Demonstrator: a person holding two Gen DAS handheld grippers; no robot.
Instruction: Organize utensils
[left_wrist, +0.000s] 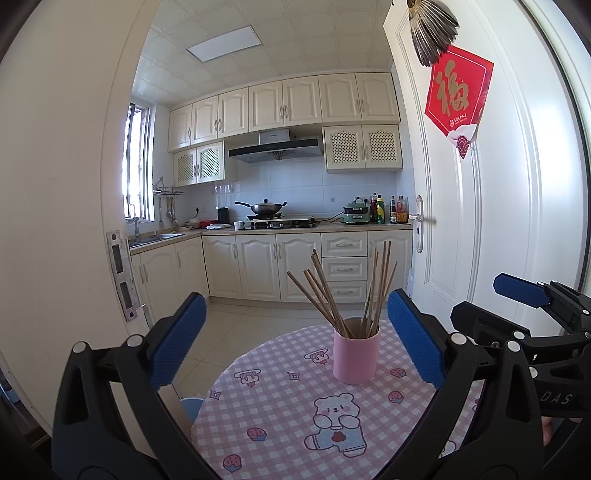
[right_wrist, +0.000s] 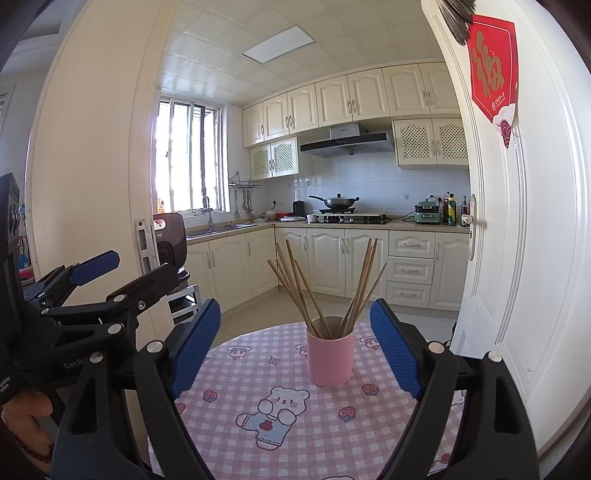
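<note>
A pink cup (left_wrist: 356, 356) stands upright on a round table with a pink checked cloth (left_wrist: 280, 413); it also shows in the right wrist view (right_wrist: 330, 360). Several wooden chopsticks (left_wrist: 332, 295) stand in it, fanned out (right_wrist: 325, 291). My left gripper (left_wrist: 295, 339) is open and empty, held above the table with the cup ahead between its fingers. My right gripper (right_wrist: 295, 343) is open and empty, also facing the cup. Each gripper shows in the other's view: the right one at the right edge (left_wrist: 491, 299), the left one at the left edge (right_wrist: 129, 267).
An open white door (left_wrist: 480, 206) with a red paper sign (left_wrist: 456, 99) stands to the right of the table. A door frame (left_wrist: 74, 184) is on the left. Kitchen cabinets, a stove with a wok (left_wrist: 264, 208) and a sink lie beyond.
</note>
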